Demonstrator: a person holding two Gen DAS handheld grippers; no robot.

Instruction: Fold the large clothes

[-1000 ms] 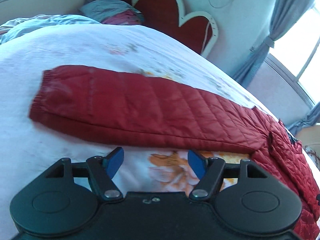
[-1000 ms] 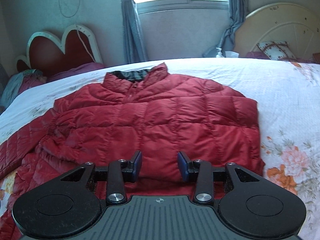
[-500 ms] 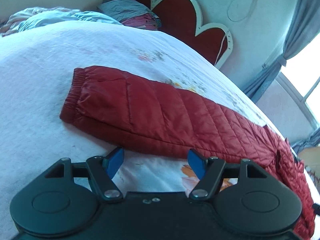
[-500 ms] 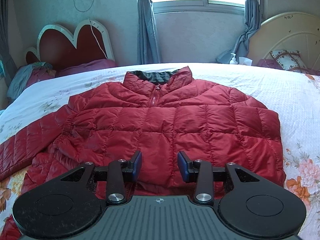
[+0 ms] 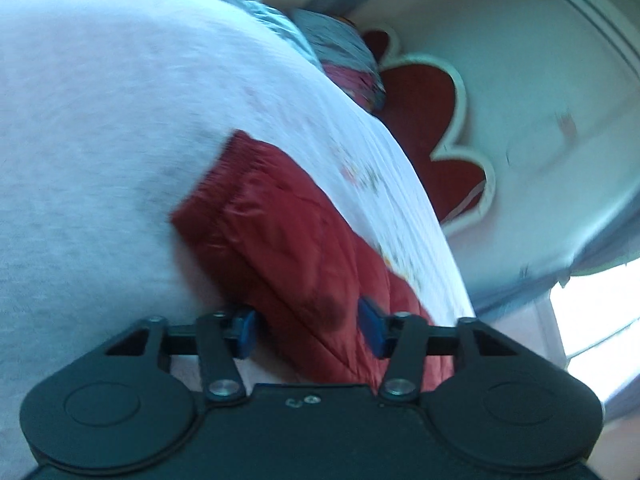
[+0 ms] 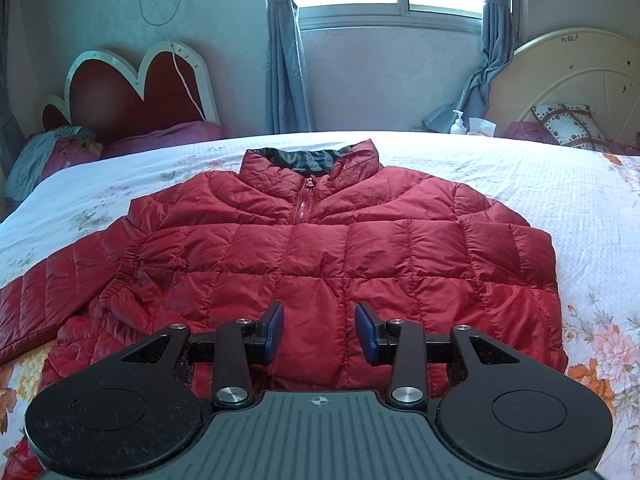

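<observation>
A red quilted puffer jacket (image 6: 328,252) lies flat and front up on the bed, collar toward the window. Its left sleeve (image 6: 52,284) stretches out to the left. In the left wrist view that sleeve (image 5: 288,248) runs between the open jaws of my left gripper (image 5: 306,330), with the cuff (image 5: 208,184) beyond the fingertips. The view is blurred and tilted. My right gripper (image 6: 319,334) is open and empty, held just above the jacket's bottom hem.
The bed has a white floral sheet (image 6: 560,184). A red heart-shaped headboard (image 6: 132,88) with pillows (image 6: 52,152) stands at the left. A window with grey curtains (image 6: 288,60) is behind. A second cream headboard (image 6: 580,80) and a pump bottle (image 6: 458,122) are at the right.
My left gripper has moved over the sleeve and tilted, so the sleeve now lies between its open jaws. My right gripper has shifted left, bringing the jacket to the centre of its view.
</observation>
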